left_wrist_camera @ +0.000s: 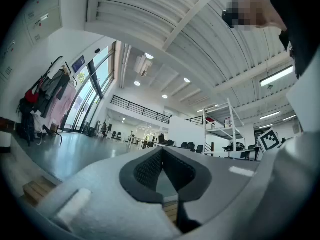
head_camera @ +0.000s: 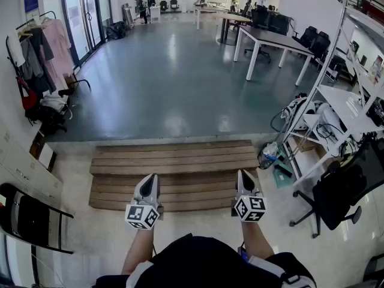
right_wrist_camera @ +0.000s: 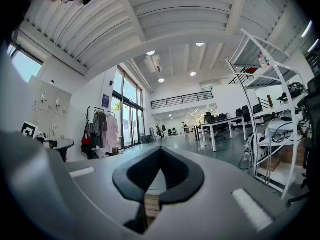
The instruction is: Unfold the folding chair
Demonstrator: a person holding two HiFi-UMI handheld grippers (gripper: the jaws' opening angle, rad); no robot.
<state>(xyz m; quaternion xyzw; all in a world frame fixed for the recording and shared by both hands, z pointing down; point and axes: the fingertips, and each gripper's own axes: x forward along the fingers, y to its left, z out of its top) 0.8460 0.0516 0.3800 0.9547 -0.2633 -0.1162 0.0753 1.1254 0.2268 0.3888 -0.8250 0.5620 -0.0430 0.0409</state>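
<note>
Left claw well right of folding chair

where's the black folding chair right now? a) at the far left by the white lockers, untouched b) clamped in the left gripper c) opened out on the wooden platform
a: in the head view the folding chair stands at lower left beside the lockers, apart from the left gripper and the right gripper, both shut on nothing.
</note>
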